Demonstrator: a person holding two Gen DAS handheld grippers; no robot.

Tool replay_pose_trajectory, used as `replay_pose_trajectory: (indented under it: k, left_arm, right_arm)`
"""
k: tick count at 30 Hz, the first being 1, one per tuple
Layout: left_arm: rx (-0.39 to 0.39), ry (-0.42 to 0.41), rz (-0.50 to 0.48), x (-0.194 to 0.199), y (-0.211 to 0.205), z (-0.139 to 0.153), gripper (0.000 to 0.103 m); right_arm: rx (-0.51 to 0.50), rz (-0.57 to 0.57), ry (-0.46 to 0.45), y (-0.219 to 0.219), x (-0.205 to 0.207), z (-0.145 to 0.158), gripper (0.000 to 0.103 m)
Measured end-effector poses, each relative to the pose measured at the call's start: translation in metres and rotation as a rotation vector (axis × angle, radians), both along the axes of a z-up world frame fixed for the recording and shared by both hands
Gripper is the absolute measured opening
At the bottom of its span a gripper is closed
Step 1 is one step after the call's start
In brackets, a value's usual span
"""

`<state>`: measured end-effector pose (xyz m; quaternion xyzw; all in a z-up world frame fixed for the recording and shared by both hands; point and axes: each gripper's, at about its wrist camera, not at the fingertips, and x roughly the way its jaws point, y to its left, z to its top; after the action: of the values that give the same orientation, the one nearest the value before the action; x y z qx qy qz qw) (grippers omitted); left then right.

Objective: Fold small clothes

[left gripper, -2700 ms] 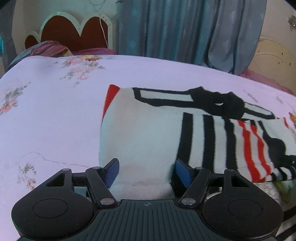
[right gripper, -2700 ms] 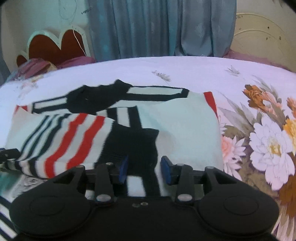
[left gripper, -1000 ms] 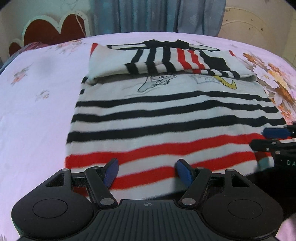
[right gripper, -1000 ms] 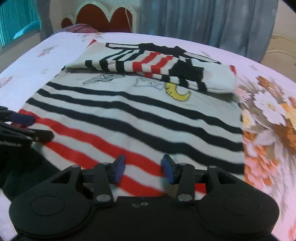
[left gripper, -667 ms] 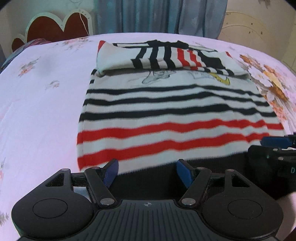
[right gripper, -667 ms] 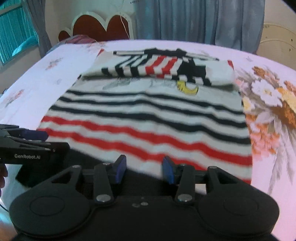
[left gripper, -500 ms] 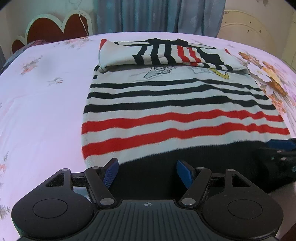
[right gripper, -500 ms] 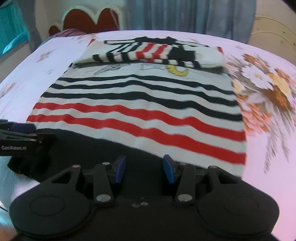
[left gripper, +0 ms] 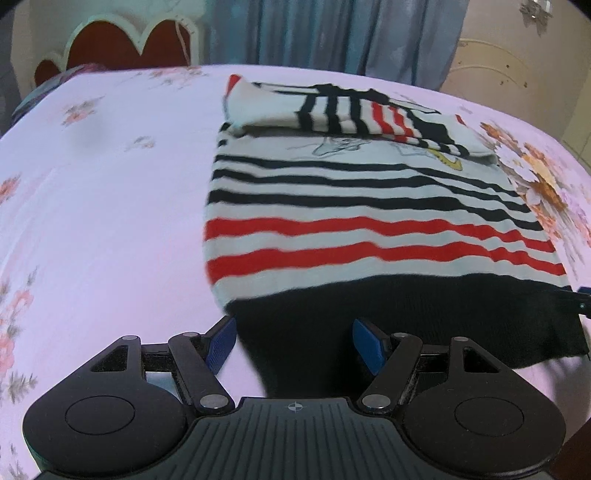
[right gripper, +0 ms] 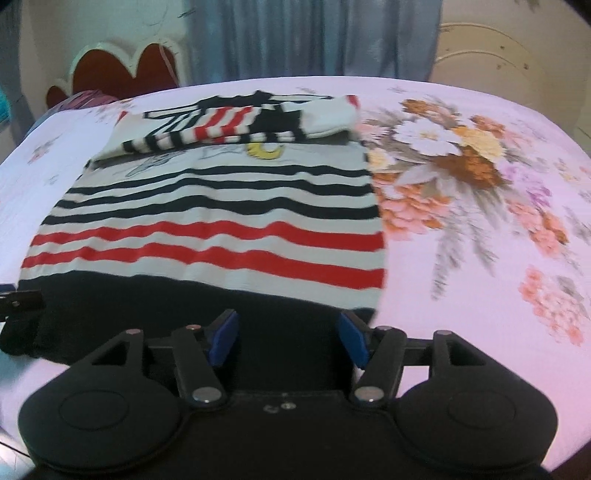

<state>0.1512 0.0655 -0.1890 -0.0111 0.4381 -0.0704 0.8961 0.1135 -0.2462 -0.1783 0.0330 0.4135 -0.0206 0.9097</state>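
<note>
A white knit sweater with black and red stripes point(left gripper: 369, 221) lies flat on the bed with a pink floral sheet point(left gripper: 103, 206), its broad black hem point(left gripper: 424, 317) at the near edge and its sleeves folded across the chest at the far end, above a small cartoon print with a yellow moon point(right gripper: 265, 150). The left gripper point(left gripper: 294, 343) sits at the hem's near left corner with its blue-padded fingers point(left gripper: 221, 343) spread apart, holding nothing, the black cloth lying between them. The right gripper point(right gripper: 288, 339) is at the hem's near right corner, likewise spread wide over the black band without clamping it. Beyond the bed stand a red scalloped headboard point(left gripper: 122, 48) and grey-blue curtains point(left gripper: 332, 33).
</note>
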Motion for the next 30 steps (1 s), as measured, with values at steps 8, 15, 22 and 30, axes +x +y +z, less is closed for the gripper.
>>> replay_pose_trajectory:
  k: [8, 15, 22, 30]
  left_arm:
    - [-0.034, 0.045, -0.023, -0.005, 0.010, -0.009, 0.069]
    - [-0.109, 0.090, -0.027, -0.001, 0.011, -0.007, 0.036]
    - [-0.174, 0.138, -0.071, 0.011, 0.011, -0.005, 0.010]
    - [-0.226, -0.024, -0.077, 0.034, 0.011, 0.041, 0.010]
  right_arm:
    - [0.057, -0.080, 0.068, -0.020, -0.008, -0.017, 0.062]
    - [0.145, -0.071, 0.088, -0.024, -0.006, -0.020, 0.038]
    - [0.254, -0.055, 0.122, -0.036, 0.001, -0.019, 0.011]
    - [0.349, 0.001, 0.002, -0.043, 0.013, 0.021, 0.010]
